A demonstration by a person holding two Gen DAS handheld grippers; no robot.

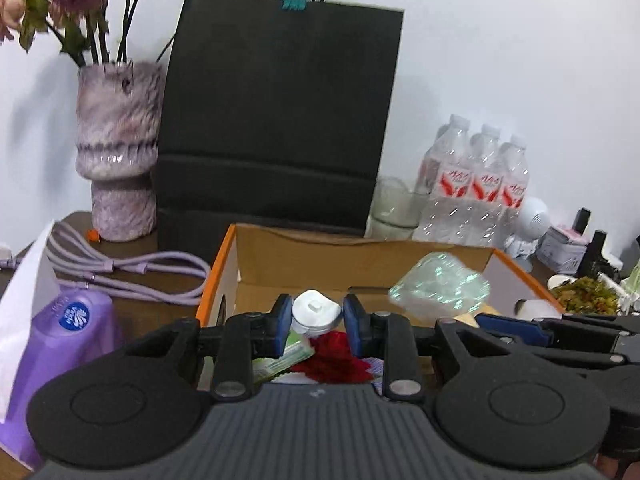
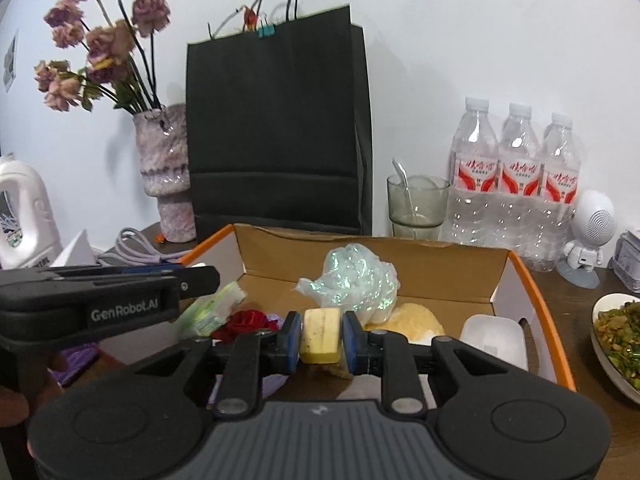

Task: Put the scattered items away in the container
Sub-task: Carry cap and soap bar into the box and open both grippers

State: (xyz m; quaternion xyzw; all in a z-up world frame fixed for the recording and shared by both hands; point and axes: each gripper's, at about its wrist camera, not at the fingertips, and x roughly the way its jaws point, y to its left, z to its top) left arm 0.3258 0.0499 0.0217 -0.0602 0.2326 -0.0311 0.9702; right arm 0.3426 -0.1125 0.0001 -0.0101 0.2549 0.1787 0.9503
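I have both tongs over the near end of the open cardboard box [image 2: 400, 268], the one with the orange rim, which sits in the middle of the counter [image 2: 576, 292] in front of a black paper bag [image 2: 276, 120].

My left tongs [image 1: 317, 322] are clamped on a small white plastic cap-like piece [image 1: 314, 312], its blue pads pressing on either side of it. Under them, inside the box, lie a red crumpled thing [image 1: 336, 356] and a green-and-white packet [image 1: 286, 358].

My right tongs [image 2: 321, 338] are clamped on a pale yellow chunk [image 2: 320, 336], speckled on its face; I cannot tell exactly what it is. In the right wrist view the left tongs [image 2: 200, 276] reach in from the left edge, over the box's left wall.

Already in the box are a crumpled clear plastic bag [image 2: 352, 276] near its middle, a round pale yellow thing [image 2: 416, 316] just beside it, and a white flat device [image 2: 492, 340] toward the right wall.

Along the back of the counter, by the wall, stand a mottled purple vase [image 2: 164, 168] with dried roses at the left, a glass [image 2: 416, 204] holding a spoon, a pack of water bottles [image 2: 516, 184] and a small white astronaut speaker [image 2: 592, 232] at the right. A dish of cooked greens [image 2: 620, 332] sits at the right edge. At the left edge lie a lilac cable [image 1: 128, 272] and a purple tissue pack [image 1: 68, 332].
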